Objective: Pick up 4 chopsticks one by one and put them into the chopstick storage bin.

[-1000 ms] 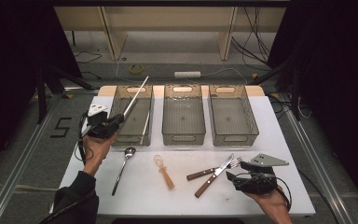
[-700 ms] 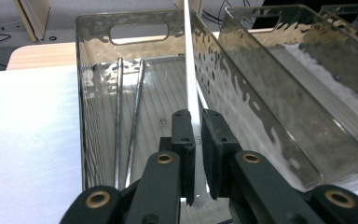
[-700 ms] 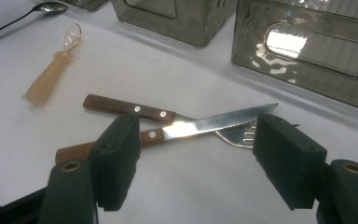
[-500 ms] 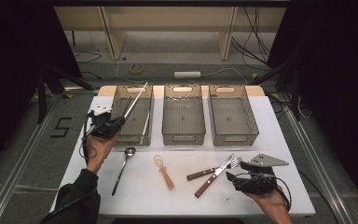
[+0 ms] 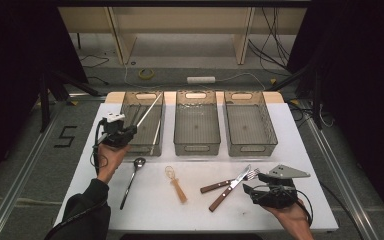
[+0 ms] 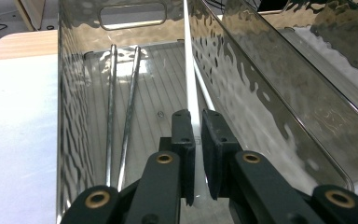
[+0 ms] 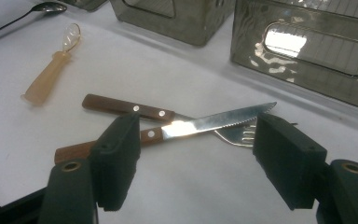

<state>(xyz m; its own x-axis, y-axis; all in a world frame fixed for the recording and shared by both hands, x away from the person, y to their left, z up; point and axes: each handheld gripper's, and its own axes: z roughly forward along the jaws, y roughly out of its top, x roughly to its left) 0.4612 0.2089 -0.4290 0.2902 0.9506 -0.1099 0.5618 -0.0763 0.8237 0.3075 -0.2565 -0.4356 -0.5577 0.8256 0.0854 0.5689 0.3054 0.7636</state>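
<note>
On the white tabletop (image 5: 300, 150) stand three clear bins in a row. The left gripper (image 6: 198, 140) pinches a thin white chopstick (image 5: 149, 111), which slants over the left bin (image 5: 141, 123). Compared with one second ago, this gripper is slightly lower. Two metal chopsticks (image 6: 121, 112) lie inside that bin. The right gripper (image 7: 191, 158) is spread wide, near one knife (image 7: 205, 125) crossing one fork (image 7: 135, 108).

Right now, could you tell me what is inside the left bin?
The left bin holds two metal chopsticks; a white chopstick clamped by the left gripper angles in. The jaws hide its near floor.
</note>
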